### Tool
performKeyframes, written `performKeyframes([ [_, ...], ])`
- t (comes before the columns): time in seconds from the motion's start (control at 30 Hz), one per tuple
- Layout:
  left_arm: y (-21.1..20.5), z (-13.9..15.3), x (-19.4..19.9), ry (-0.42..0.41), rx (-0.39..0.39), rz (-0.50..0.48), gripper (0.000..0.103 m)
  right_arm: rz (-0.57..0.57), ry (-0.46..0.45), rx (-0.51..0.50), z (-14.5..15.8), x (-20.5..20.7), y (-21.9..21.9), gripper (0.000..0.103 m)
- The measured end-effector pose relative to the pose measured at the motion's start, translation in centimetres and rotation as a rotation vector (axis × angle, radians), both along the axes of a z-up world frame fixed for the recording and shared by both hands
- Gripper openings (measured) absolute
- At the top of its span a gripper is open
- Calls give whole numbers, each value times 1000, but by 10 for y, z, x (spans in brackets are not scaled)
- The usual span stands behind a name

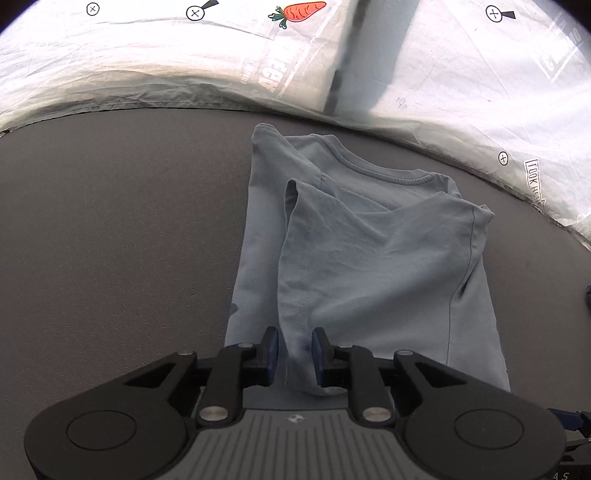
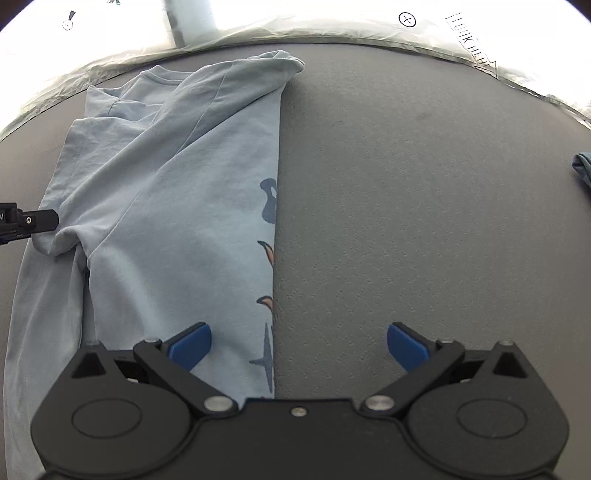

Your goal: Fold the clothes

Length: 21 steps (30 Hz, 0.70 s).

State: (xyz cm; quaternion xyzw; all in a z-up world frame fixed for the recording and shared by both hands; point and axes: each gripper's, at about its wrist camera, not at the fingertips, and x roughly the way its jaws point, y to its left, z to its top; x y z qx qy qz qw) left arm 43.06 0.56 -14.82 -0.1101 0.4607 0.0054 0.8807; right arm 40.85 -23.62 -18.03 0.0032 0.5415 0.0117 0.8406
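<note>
A light blue T-shirt point(image 1: 369, 258) lies on a grey table point(image 1: 110, 240), folded lengthwise with its collar at the far end. My left gripper point(image 1: 294, 349) is shut on a bunched fold of the shirt's sleeve near its left edge. In the right wrist view the shirt point(image 2: 166, 206) shows a printed pattern along its right folded edge. My right gripper point(image 2: 299, 343) is open and empty, low over the shirt's right edge, one finger over cloth and one over the table. The left gripper's tip point(image 2: 37, 219) shows at the left, touching the bunched cloth.
White crinkled sheeting point(image 1: 147, 62) with printed marks and a carrot picture point(image 1: 299, 12) rises behind the table's far edge. A dark blue cloth item point(image 2: 583, 168) lies at the right edge of the table. Bare grey table point(image 2: 424, 203) stretches right of the shirt.
</note>
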Motion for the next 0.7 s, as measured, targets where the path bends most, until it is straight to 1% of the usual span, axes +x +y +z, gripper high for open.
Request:
performKeyframes([
  [0.03, 4, 3, 2, -15, -14, 1, 24, 13, -21, -3, 4, 4, 1, 103],
  [0.13, 11, 6, 17, -46, -37, 2, 31, 23, -54, -6, 10, 18, 3, 103],
  [0.23, 8, 5, 41, -74, 11, -21, 39, 20, -54, 2, 8, 35, 1, 103],
  [0.27, 6, 5, 48, -86, 26, -31, 43, 18, -52, 2, 7, 40, 1, 103],
  [0.37, 2, 5, 68, -120, 57, -61, 43, 10, -49, 10, 4, 48, 2, 103],
  [0.4, -1, 5, 72, -123, 70, -71, 38, 9, -45, 11, 2, 50, 3, 103],
  [0.43, -3, 5, 74, -128, 75, -85, 25, 9, -41, 12, 0, 50, 3, 103],
  [0.47, -4, 6, 76, -138, 72, -104, 4, 9, -36, 12, -2, 50, 3, 103],
  [0.5, -5, 8, 75, -158, 72, -107, 1, 7, -32, 14, -3, 50, 2, 103],
  [0.57, -3, 16, 69, -209, 75, -87, 1, 0, -26, 16, -6, 48, 0, 103],
  [0.63, 4, 24, 64, -241, 65, -52, 1, -7, -27, 18, -7, 45, -2, 103],
  [0.7, 14, 23, 64, -233, 29, -19, 1, -16, -28, 23, -8, 43, -5, 103],
])
